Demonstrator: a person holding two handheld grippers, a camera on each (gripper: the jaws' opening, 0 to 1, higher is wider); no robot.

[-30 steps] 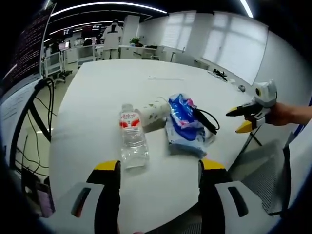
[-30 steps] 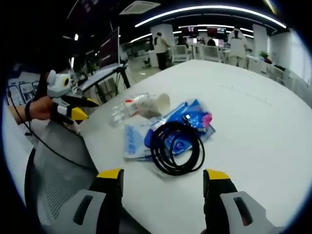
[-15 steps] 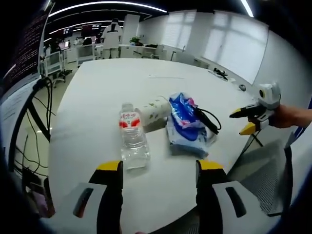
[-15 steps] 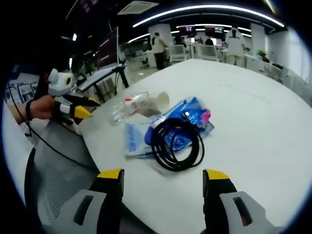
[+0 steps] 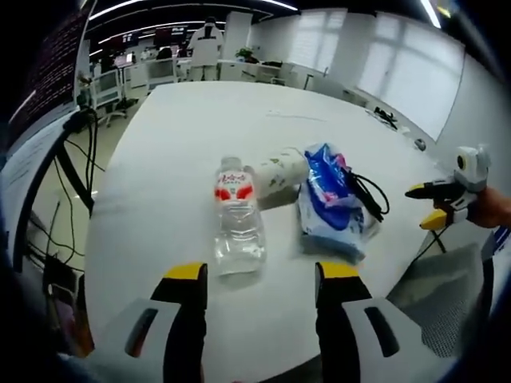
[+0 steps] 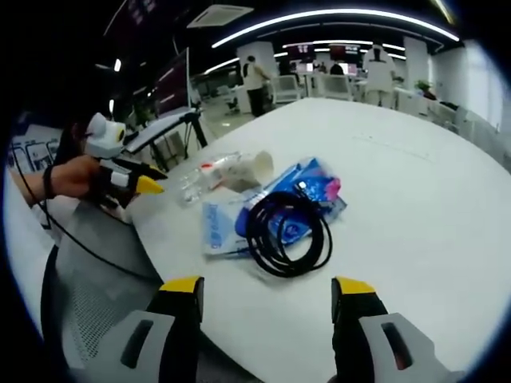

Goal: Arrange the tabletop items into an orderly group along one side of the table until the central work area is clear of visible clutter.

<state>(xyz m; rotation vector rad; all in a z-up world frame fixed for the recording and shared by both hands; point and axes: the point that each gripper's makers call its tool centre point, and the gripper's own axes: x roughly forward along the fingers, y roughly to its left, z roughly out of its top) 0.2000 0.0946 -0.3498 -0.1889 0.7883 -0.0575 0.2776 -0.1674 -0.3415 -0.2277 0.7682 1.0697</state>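
Observation:
A clear water bottle (image 5: 238,225) with a red label lies on the white table (image 5: 184,144), just ahead of my open left gripper (image 5: 257,275). Behind it a paper cup (image 5: 279,171) lies on its side. A blue and white packet (image 5: 334,203) rests to the right, with a coiled black cable (image 5: 369,194) on top. My right gripper (image 5: 441,206) hangs past the table's right edge. In the right gripper view the cable coil (image 6: 287,231) lies on the packet (image 6: 231,223), short of my open right gripper (image 6: 267,289). The bottle (image 6: 204,179) and cup (image 6: 246,169) lie beyond, and the left gripper (image 6: 136,182) is at the left edge.
A grey mesh chair (image 6: 88,311) stands below the table's near edge. Black stand legs and cables (image 5: 64,175) rise at the left. Small dark items (image 5: 387,118) lie at the table's far right. Desks, chairs and several people fill the room behind.
The left gripper's view has shifted forward and left, so the bottle, cup and packet sit more to the right and closer. The items have not moved. Both grippers stay open.

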